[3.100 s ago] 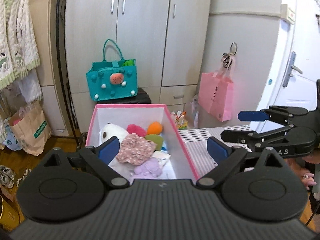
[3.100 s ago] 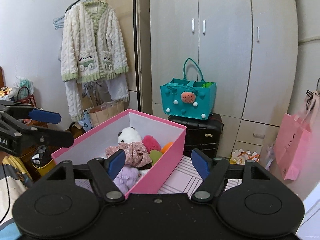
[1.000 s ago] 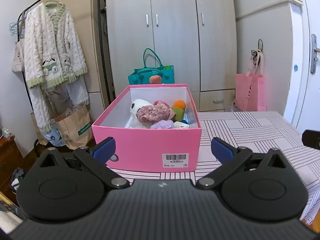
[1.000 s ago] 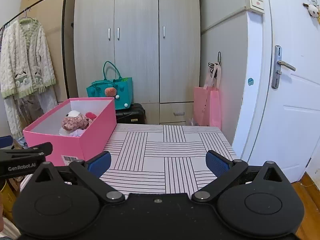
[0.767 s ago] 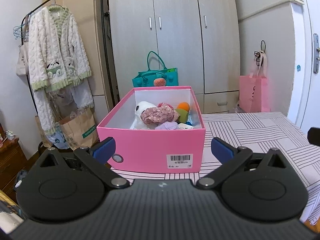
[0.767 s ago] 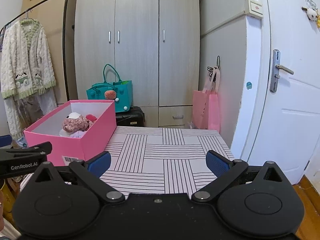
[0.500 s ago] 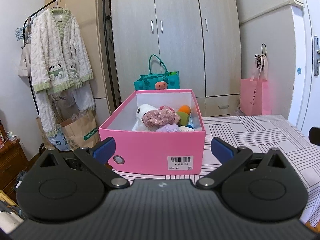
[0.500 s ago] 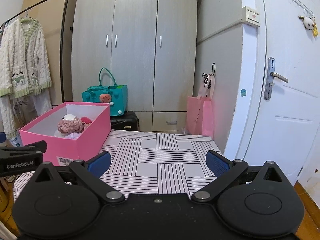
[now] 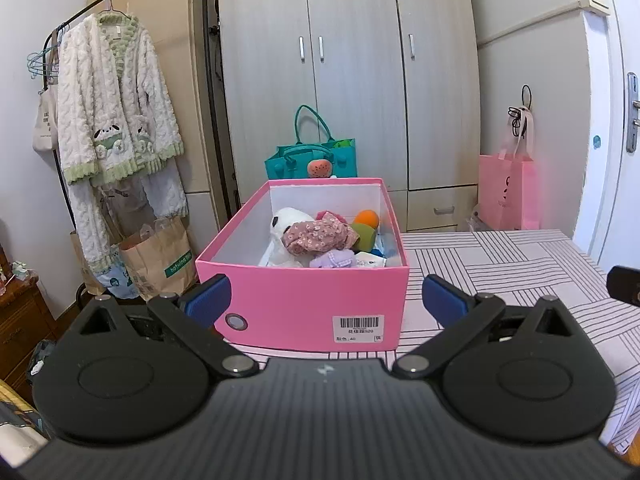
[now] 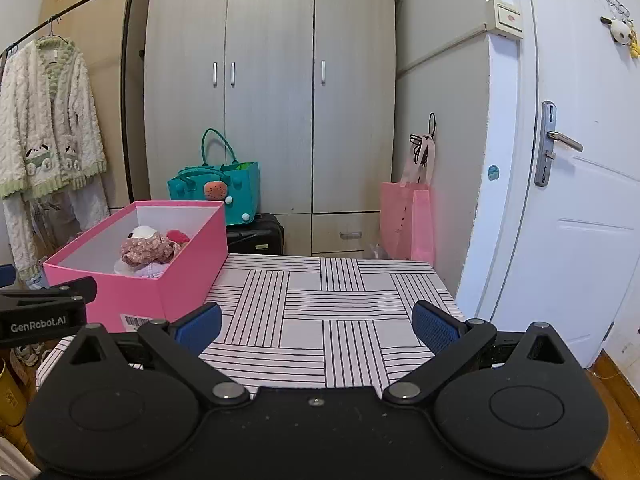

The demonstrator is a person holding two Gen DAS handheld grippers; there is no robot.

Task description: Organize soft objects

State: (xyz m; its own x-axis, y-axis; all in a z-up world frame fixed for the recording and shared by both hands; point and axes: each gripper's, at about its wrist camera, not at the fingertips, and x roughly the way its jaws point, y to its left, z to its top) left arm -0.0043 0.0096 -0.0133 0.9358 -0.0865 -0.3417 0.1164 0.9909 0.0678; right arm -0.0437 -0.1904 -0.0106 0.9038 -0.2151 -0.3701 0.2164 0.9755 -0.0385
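Both claws spread wide, empty: left gripper (image 9: pixel 325 294), right gripper (image 10: pixel 316 324). Risk: clipping pink box (image 9: pixel 304 300) rim at frame centre, shoving it off table (image 10: pixel 320 300).

The box (image 9: pixel 304 296) stands on the table (image 10: pixel 340 312), at its left end. Soft toys (image 9: pixel 316 236) lie inside the box. Behind the box a tote bag (image 10: pixel 236 188) rests on a suitcase (image 10: pixel 256 234), a wardrobe (image 10: pixel 272 92) behind them

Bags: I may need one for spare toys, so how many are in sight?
4: teal tote behind the pink box, pink bag hanging by the wardrobe, paper bag and canvas tote at the rack. Others may be hidden.
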